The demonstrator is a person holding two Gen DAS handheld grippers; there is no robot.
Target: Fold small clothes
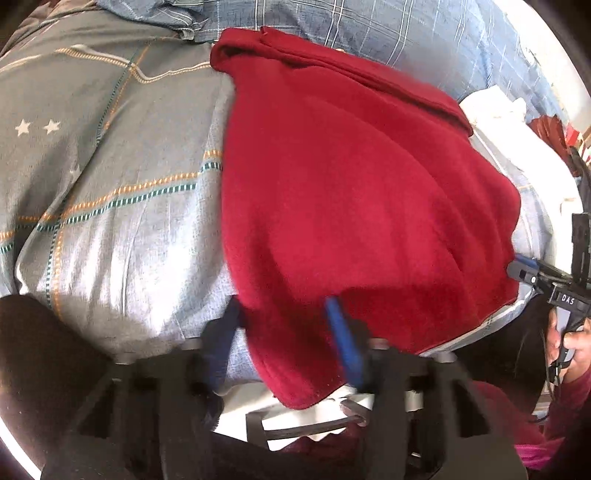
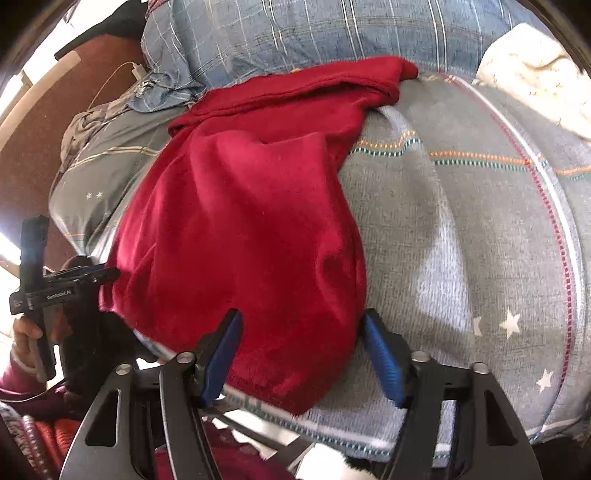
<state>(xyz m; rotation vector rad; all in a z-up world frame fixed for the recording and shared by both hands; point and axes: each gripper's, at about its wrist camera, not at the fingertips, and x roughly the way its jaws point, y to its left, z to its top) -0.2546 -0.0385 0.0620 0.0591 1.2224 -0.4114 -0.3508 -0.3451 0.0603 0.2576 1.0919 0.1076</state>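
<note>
A red fleece garment (image 1: 351, 192) lies spread on a grey-blue bed cover (image 1: 110, 206), its near hem hanging over the bed's front edge. My left gripper (image 1: 284, 325) is open, its blue pads either side of the near left hem corner, not clamped. The garment also shows in the right wrist view (image 2: 240, 221). My right gripper (image 2: 303, 350) is open, its blue pads (image 2: 384, 362) straddling the near right hem corner. Each gripper appears in the other's view: the right one (image 1: 524, 271) and the left one (image 2: 99, 275), both at the garment's edge.
A blue plaid pillow (image 2: 314, 33) lies behind the garment. A white cloth (image 2: 535, 70) sits at the far right. A charger cable (image 2: 110, 81) runs at the bed's left side. The bed cover (image 2: 480, 221) extends right of the garment.
</note>
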